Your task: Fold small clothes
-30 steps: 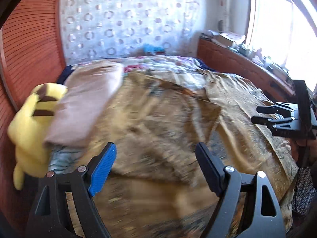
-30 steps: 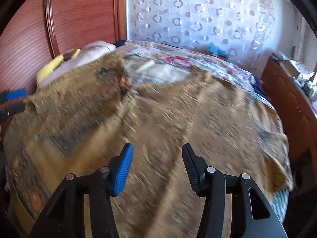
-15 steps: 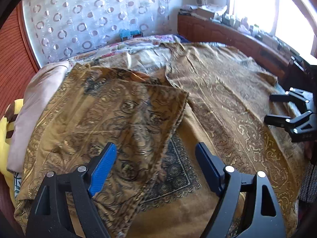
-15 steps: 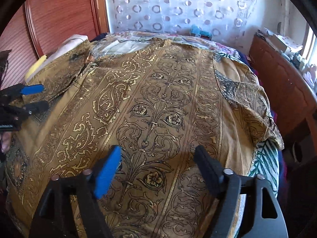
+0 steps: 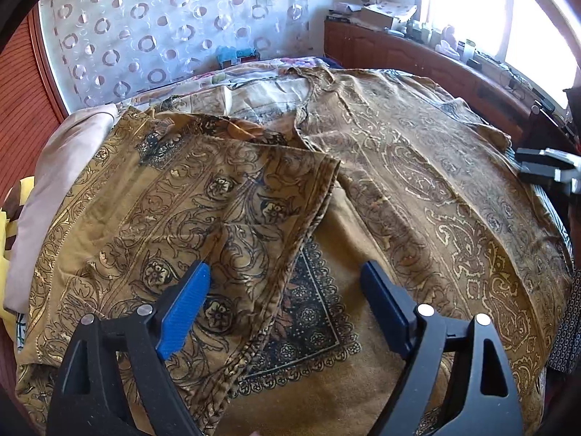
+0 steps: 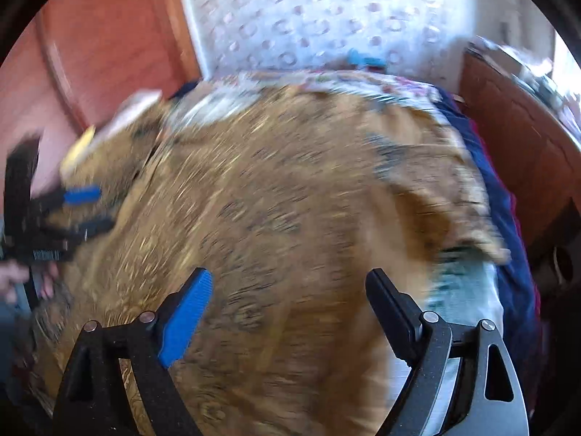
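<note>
While my left gripper (image 5: 285,303) hangs with its jaws wide apart and nothing between them, I see through its camera the gold patterned garment (image 5: 417,181) spread sharp and clear over the bed. One flap (image 5: 218,200) is folded in across the garment's left part, its edge running just under my blue pad (image 5: 185,309). Left of the garment lie a pinkish pillow (image 5: 54,167) and a yellow plush toy (image 5: 5,225); right of it, the tip of my right gripper (image 5: 544,167). The right wrist view is smeared: my right gripper (image 6: 287,305) has just been opening, its jaws empty above the garment (image 6: 290,181). Only here, left of the garment, do I see fingers (image 6: 14,279) holding the left gripper (image 6: 78,210).
</note>
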Demonstrator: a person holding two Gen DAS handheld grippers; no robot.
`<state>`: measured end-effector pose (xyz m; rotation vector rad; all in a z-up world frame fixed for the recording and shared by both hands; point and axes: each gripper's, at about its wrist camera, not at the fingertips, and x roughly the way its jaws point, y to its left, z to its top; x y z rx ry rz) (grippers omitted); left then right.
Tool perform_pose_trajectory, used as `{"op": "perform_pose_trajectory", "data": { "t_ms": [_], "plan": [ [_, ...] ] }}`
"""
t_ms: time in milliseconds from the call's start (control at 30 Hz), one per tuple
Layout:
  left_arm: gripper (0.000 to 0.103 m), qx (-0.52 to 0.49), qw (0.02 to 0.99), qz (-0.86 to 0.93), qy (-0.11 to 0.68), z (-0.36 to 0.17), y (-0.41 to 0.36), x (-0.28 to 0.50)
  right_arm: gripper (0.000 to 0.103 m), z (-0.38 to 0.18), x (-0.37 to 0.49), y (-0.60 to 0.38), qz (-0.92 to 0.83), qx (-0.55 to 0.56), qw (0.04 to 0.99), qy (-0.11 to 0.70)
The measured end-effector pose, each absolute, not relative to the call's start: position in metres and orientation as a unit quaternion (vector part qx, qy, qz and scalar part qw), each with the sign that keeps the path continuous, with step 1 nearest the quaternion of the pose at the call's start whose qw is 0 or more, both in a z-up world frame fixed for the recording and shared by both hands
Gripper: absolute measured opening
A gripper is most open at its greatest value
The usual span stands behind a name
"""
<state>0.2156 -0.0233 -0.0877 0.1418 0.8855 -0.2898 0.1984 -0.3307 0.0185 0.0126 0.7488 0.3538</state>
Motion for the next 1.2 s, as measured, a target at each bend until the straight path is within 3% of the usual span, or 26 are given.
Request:
{"op": "perform_pose_trajectory", "data": {
  "t_ms": [333,667,733,900,933,1000,1200],
  "plan": [
    [0.091,0.070,0.889,-0.144,0.428,-0.089,-0.026,0.218,0.086,0.018,0.257,-0.451,0.075,0.140,0.904,0.397],
    [0.092,0.071,0.889,-0.144,0.429,-0.090,-0.028,0.219,0.085,-0.004,0.291,-0.469,0.072,0.194,0.870,0.447],
    [0.092,0.071,0.889,-0.144,0.429,-0.090,-0.028,0.219,0.079,-0.002,0.305,-0.462,0.083,0.206,0.866,0.447],
    [0.092,0.071,0.889,-0.144,0.429,-0.090,-0.028,0.219,0.032,0.006,0.299,-0.459,0.113,0.190,0.872,0.437],
    [0.092,0.071,0.889,-0.143,0.429,-0.090,-0.028,0.219,0.028,0.008,0.297,-0.456,0.110,0.173,0.877,0.435],
    [0.092,0.073,0.889,-0.144,0.429,-0.090,-0.029,0.218,0.021,0.014,0.294,-0.449,0.094,0.126,0.887,0.434],
    [0.092,0.072,0.901,-0.136,0.406,-0.076,-0.022,0.203,0.015,0.049,0.285,-0.421,0.062,0.036,0.920,0.385]
  ]
}}
